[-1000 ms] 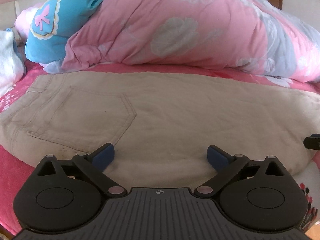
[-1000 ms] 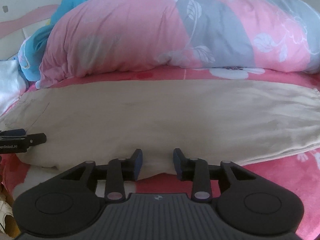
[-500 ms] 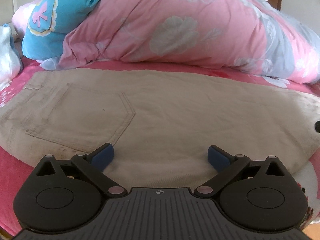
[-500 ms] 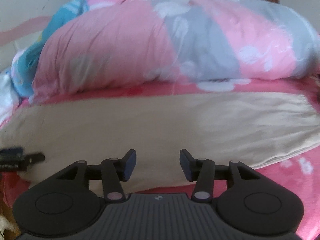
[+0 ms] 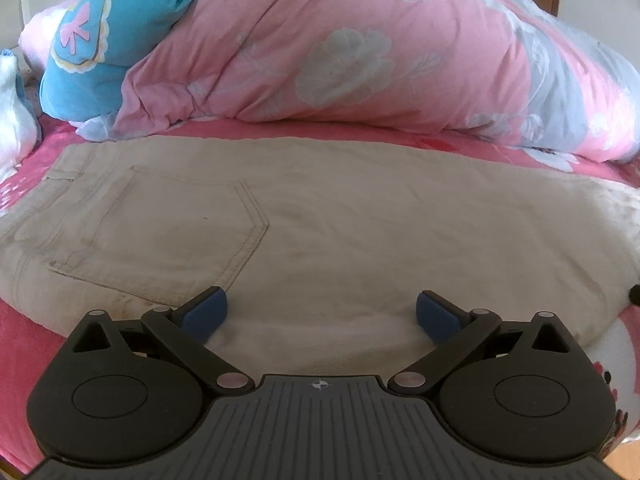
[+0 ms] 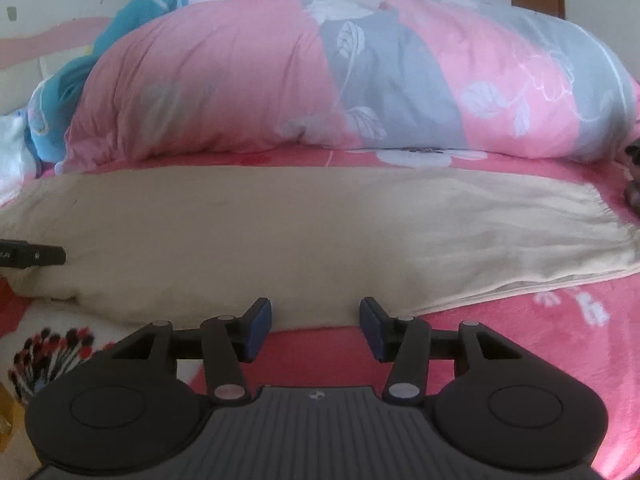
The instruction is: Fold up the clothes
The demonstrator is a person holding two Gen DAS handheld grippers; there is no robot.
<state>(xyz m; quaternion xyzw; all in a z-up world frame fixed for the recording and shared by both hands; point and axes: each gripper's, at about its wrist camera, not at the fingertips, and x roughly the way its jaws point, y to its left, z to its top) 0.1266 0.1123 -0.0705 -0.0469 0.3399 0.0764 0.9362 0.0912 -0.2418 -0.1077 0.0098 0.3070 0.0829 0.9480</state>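
Beige trousers (image 5: 360, 232) lie flat across the pink bed, folded lengthwise, with a back pocket (image 5: 160, 232) at the left. My left gripper (image 5: 320, 308) is wide open low over the seat, just right of the pocket, with only flat cloth beneath. In the right wrist view the trousers (image 6: 300, 232) stretch to the hem (image 6: 600, 236) at the right. My right gripper (image 6: 316, 316) is open at the near edge of the leg, with nothing between its pads. A finger of the left gripper (image 6: 32, 254) pokes in from the left edge.
A bulky pink and grey floral duvet (image 6: 320, 80) lies along the far side of the bed behind the trousers. A blue pillow (image 5: 100, 40) and a white cloth (image 5: 12, 112) sit at the far left. Pink bedsheet (image 6: 520, 340) shows in front of the leg.
The right gripper's jaws have widened and it has shifted right along the trousers' near edge, bringing the hem into view. The left gripper has stayed put.
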